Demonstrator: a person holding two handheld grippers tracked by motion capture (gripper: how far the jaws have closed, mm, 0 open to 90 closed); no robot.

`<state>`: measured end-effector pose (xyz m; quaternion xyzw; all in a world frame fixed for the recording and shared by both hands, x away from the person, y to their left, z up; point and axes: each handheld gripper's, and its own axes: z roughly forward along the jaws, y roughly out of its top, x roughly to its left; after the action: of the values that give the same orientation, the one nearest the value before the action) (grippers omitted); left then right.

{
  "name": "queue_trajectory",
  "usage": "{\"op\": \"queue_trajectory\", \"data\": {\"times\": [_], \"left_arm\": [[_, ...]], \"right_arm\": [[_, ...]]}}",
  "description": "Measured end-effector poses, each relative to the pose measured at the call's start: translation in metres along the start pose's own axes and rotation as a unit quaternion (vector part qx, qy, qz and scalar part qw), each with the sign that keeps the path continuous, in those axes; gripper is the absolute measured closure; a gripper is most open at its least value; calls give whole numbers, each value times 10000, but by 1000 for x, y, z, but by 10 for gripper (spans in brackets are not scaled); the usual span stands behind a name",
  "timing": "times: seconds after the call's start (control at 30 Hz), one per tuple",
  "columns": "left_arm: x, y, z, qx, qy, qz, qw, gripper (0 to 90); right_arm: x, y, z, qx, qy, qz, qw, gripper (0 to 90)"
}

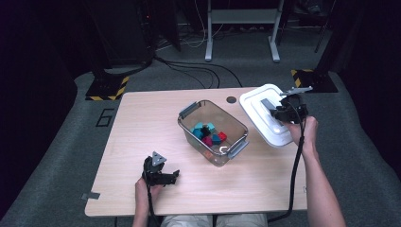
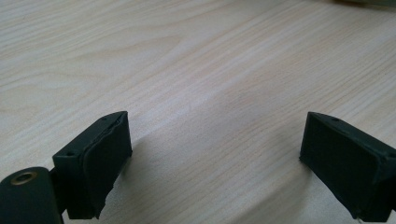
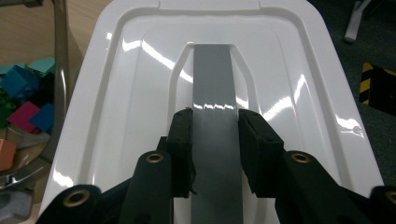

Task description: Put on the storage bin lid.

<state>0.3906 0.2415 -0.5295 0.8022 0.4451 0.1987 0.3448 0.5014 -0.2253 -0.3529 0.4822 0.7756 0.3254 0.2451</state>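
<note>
From my remote station, the high view looks forward and down over the whole tabletop (image 1: 142,142). The left tool (image 2: 215,154) camera skims bare wood at close range, perhaps near the front edge. The right tool (image 3: 215,140) camera hovers close over the white lid (image 3: 140,93), shared with the high view.

The lid (image 1: 265,116) is a glossy white rectangular thing with rounded corners and a flat grey handle strip (image 3: 212,84) running down its middle. It's tilted, up off the table at the right side, hanging partly past the table's edge just beside the clear tub (image 1: 189,124) of colored blocks (image 1: 209,134), which sits open mid-table with its grey latches flipped out.
</note>
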Motion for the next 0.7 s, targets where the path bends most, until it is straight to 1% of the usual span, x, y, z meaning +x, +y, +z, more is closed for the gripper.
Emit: {"op": "queue_trajectory", "data": {"times": [0.2,0.23,0.27,0.3,0.33,0.37,0.4,0.43,0.47,0.5,0.53,0.57,0.6,0.63,0.7], "left_arm": [[0,0,0,-1,-6,-18,10000,86],[0,0,0,-2,-6,-18,10000,86],[0,0,0,-1,-6,-18,10000,86],[0,0,0,-1,-6,-18,10000,86],[0,0,0,-2,-7,-19,10000,87],[0,0,0,-1,-6,-17,10000,87],[0,0,0,0,0,-8,10000,87],[0,0,0,0,0,-8,10000,88],[0,0,0,1,3,-8,10000,88],[0,0,0,-2,-2,-18,10000,88],[0,0,0,1,3,-9,10000,88],[0,0,0,-2,-1,-17,10000,88],[0,0,0,1,1,-5,10000,89],[0,0,0,-1,-2,-19,10000,88],[0,0,0,1,-2,-21,10000,88]], "right_arm": [[8,11,-6,-60,110,-2,9999,668],[10,13,-7,-82,144,-34,9999,668],[14,16,-7,-85,182,-51,9998,668],[14,16,-7,-85,182,-51,9998,668],[19,20,-7,-71,201,-77,9997,668],[19,20,-7,-71,201,-77,9997,668],[23,23,-6,-73,249,-104,9996,668],[23,23,-6,-73,249,-104,9996,668],[29,26,-4,-61,241,-129,9996,668],[29,26,-4,-61,241,-129,9996,668],[31,27,-3,-62,231,-126,9996,667],[33,29,-2,-83,257,-192,9995,667],[39,32,-1,-108,306,-209,9993,668],[42,34,0,-105,327,-230,9991,668],[44,36,0,-112,351,-240,9990,668]]}}
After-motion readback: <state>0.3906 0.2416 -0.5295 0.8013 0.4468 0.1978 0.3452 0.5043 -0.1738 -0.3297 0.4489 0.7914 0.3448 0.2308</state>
